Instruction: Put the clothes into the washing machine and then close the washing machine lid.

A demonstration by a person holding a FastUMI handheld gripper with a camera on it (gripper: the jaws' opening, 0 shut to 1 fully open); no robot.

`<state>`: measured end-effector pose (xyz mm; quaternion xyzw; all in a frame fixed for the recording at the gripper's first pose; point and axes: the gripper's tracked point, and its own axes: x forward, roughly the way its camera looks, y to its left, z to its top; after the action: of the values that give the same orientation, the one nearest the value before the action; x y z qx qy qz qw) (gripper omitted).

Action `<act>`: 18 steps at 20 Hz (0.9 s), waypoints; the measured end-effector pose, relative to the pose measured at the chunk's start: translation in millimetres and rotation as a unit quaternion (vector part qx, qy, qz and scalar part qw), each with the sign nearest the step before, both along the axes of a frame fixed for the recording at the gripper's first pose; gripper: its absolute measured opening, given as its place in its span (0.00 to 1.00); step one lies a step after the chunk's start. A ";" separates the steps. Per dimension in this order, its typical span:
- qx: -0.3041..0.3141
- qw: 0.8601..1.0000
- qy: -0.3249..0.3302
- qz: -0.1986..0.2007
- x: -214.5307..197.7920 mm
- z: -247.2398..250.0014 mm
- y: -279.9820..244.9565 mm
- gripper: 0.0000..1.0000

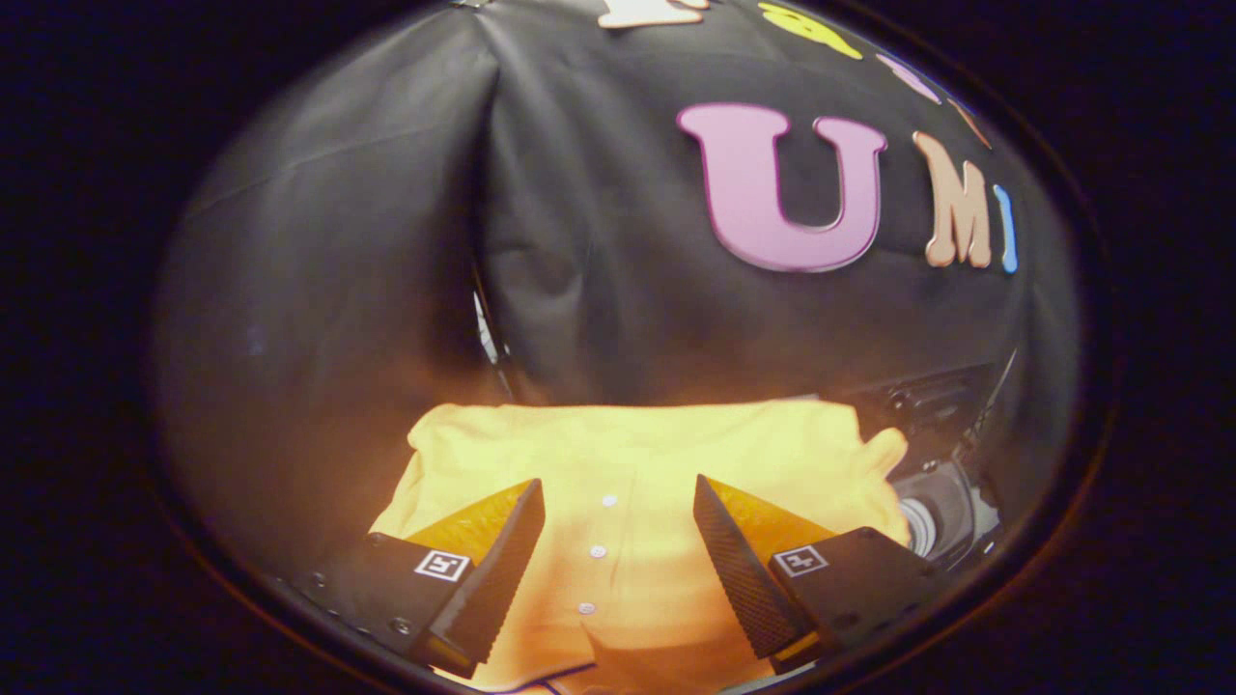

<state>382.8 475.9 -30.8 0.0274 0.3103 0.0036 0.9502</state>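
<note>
1. The shirt (657, 463) is the landmark: a yellow buttoned garment spread flat, its button strip running straight up between the two fingers. It lies outside the washing machine, so the task's first step, picking up the clothes, is the one in hand.
2. The washing machine (941, 502) sits just beside the shirt's right sleeve, dark and partly hidden. A round grey part shows there, but I cannot tell whether the lid is up.
3. The gripper (618, 497) hangs over the near half of the shirt with its jaws wide apart. The fingers straddle the button strip and grip nothing. Whether the tips touch the cloth cannot be told.
4. The buttons (598, 551) lie in a row between the fingers, on the shirt's middle.
5. Next move, as I judge it: lower onto the cloth, pinch a fold near the buttons, then lift and carry toward the machine by the sleeve.
</note>
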 end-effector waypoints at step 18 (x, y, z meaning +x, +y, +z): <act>-0.042 0.996 0.061 -0.055 -24.4 -31.6 -29.3 0.22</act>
<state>358.3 446.6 -62.4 0.0049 0.3653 -0.0631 0.9287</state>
